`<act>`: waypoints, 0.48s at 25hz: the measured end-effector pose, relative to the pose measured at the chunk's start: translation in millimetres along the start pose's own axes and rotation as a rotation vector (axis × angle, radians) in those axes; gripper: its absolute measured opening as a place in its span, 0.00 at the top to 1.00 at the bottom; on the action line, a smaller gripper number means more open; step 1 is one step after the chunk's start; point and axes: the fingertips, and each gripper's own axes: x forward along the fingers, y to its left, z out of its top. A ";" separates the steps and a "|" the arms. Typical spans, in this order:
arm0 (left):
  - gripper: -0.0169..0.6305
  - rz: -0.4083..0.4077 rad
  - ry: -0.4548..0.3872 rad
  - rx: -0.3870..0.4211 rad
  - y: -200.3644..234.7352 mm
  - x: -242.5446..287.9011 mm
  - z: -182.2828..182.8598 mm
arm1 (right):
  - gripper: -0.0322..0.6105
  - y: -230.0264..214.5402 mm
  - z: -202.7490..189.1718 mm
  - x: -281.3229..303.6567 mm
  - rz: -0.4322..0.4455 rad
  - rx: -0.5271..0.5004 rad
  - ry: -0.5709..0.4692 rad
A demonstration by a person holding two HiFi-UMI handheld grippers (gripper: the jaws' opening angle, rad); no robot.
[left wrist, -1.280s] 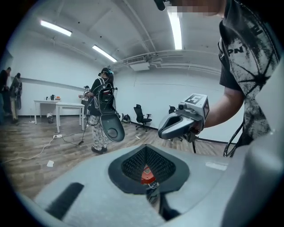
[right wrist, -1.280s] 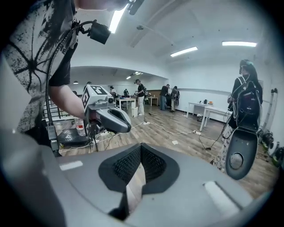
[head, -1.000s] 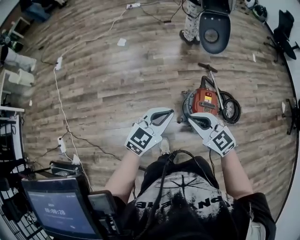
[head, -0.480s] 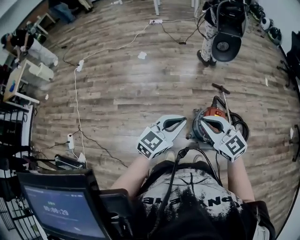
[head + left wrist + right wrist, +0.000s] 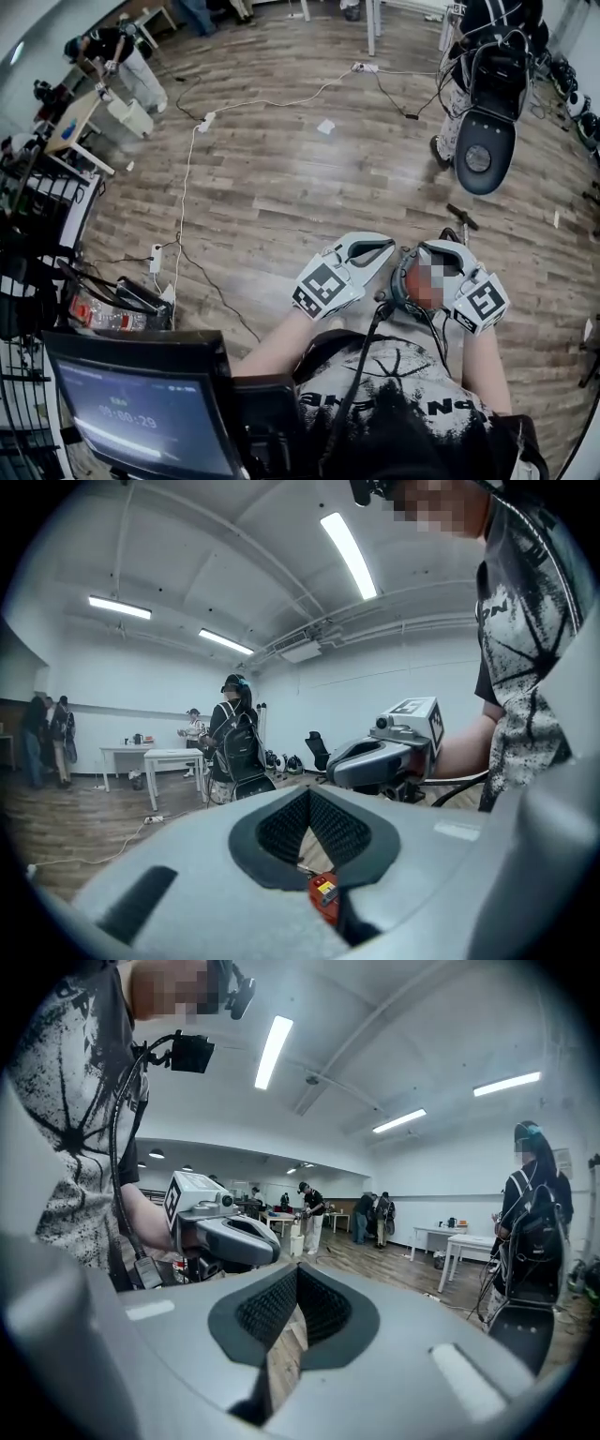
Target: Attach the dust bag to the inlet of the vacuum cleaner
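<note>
The red vacuum cleaner (image 5: 323, 895) shows only as a small red patch through the opening of my left jaws. In the head view it lies on the wood floor almost wholly behind my right gripper (image 5: 424, 251), with only its dark handle (image 5: 464, 217) sticking out. My left gripper (image 5: 389, 246) is held up beside the right one at chest height, a small gap apart. Both are shut with nothing between the jaws. Each one appears in the other's view: the right gripper (image 5: 394, 752) and the left gripper (image 5: 220, 1232). No dust bag is in any view.
A person with a backpack (image 5: 487, 56) stands at the far right by a dark oval thing (image 5: 483, 150). A white cable (image 5: 187, 159) with power strips runs across the floor at left. A screen (image 5: 141, 412) sits at the lower left. Tables (image 5: 173, 757) and people stand farther off.
Both grippers have risen towards the head camera, still shut. The head view has tilted up and shows more of the far room. The vacuum, plainly visible earlier, is now mostly covered by the right gripper.
</note>
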 end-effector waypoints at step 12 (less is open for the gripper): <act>0.97 -0.019 0.024 0.029 -53.1 41.1 -5.6 | 0.94 -12.0 -27.8 -57.0 -0.049 -0.008 0.029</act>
